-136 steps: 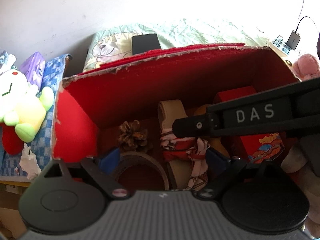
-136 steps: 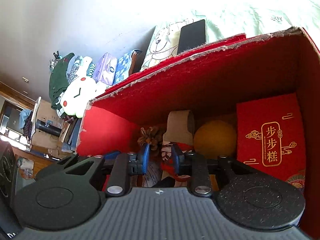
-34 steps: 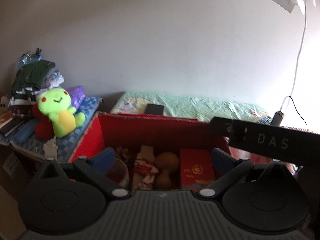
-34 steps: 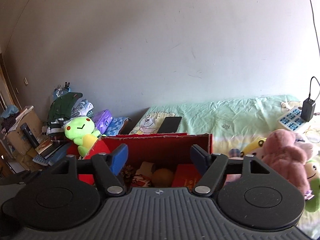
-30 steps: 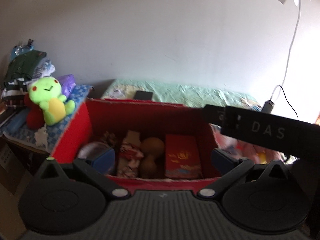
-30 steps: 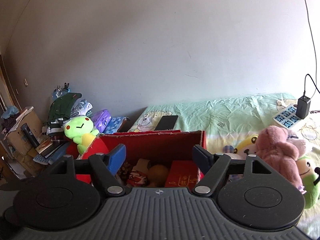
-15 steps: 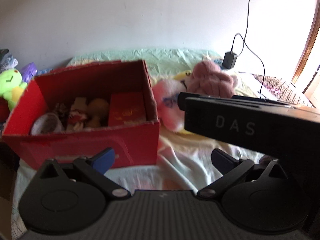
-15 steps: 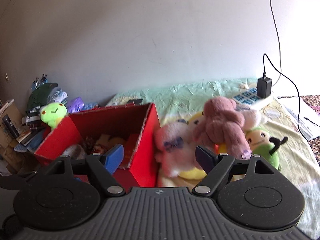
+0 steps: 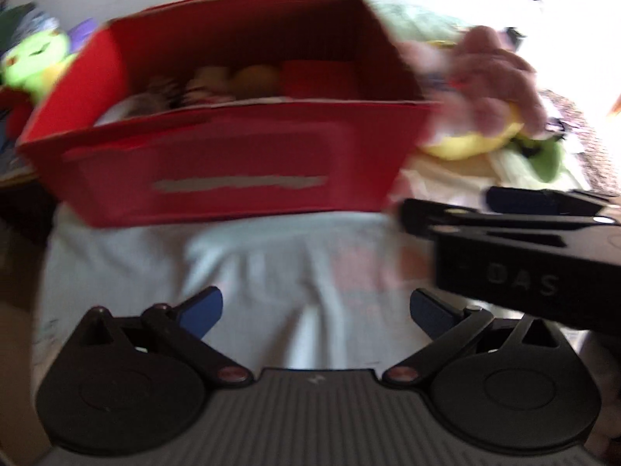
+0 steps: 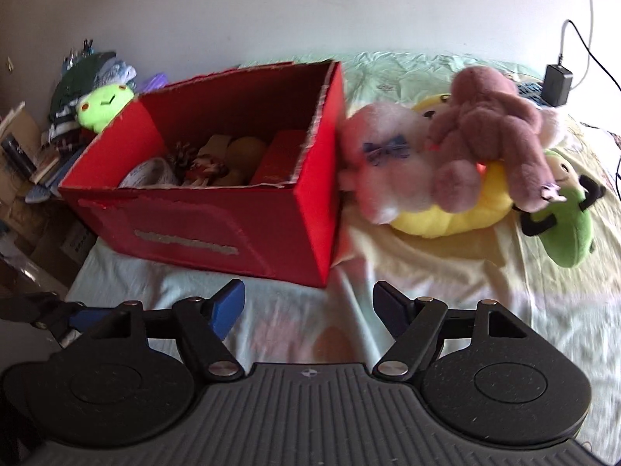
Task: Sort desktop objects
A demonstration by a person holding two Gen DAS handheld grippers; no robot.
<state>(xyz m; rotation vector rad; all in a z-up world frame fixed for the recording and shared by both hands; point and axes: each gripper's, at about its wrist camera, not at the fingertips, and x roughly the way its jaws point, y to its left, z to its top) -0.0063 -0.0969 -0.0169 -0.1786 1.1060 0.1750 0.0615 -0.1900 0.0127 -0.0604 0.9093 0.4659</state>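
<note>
your left gripper (image 9: 316, 310) hangs spread wide and empty, your right gripper (image 10: 308, 306) likewise, both short of the red box (image 10: 217, 233). left view is blurred, so a fast reach risks clipping the box's near wall. box holds tape roll (image 10: 149, 173), pine cone (image 10: 182, 155), gourd (image 10: 246, 149), red packet (image 10: 277, 163). plush pile (image 10: 458, 155) sits unsorted beside its right wall.

I am working in a home bedroom: a bed with a wrinkled pale green sheet (image 10: 392, 66), a heap of plush toys (image 10: 462, 151) on it, folded clothes (image 10: 93, 73) piled against the wall, a plugged-in charger (image 10: 557, 83).
</note>
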